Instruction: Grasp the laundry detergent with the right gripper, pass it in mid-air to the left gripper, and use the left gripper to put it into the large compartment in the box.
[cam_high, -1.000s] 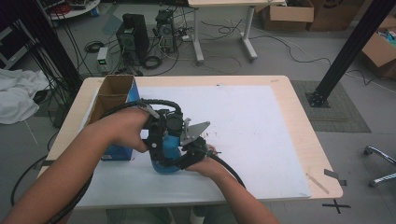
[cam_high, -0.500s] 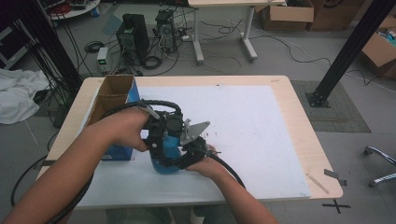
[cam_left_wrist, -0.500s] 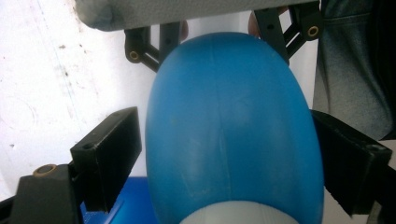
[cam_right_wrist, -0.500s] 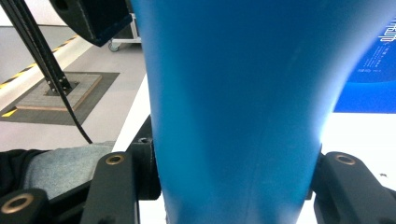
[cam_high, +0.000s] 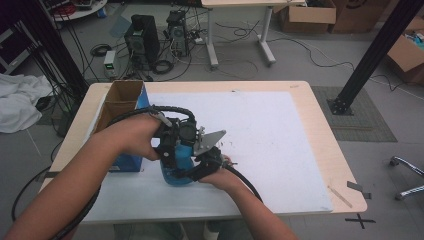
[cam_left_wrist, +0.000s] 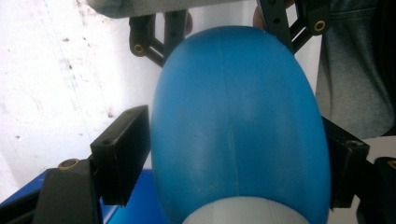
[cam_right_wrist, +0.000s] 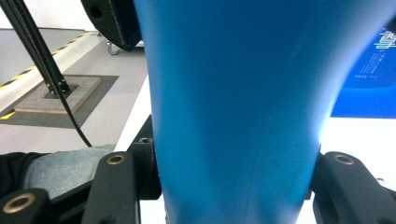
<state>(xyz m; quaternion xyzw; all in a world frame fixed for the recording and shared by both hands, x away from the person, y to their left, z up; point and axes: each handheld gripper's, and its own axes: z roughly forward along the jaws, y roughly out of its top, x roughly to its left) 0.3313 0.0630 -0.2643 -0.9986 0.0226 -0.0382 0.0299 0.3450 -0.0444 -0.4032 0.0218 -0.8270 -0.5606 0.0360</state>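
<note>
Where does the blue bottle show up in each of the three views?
High view: the blue bottle stands lower centre on the white sheet, between both grippers.
Left gripper view: it takes up the centre, a black jaw on each side.
Right gripper view: it runs top to bottom at centre, clamped between the jaws.
Shared landmark: the blue box.

- High view: even, diffuse overhead light; white table sheet (cam_high: 280, 130) bright at centre frame, soft shadows only. Slightly soft and grainy overall; upper left corner dim.
- Left gripper view: blue bottle (cam_left_wrist: 238, 126) close to lens, soft focus, mild sheen along its middle; white background at left nearly blown out.
- Right gripper view: bottle blurred, glare at right edge; floor at left sharper.
</note>
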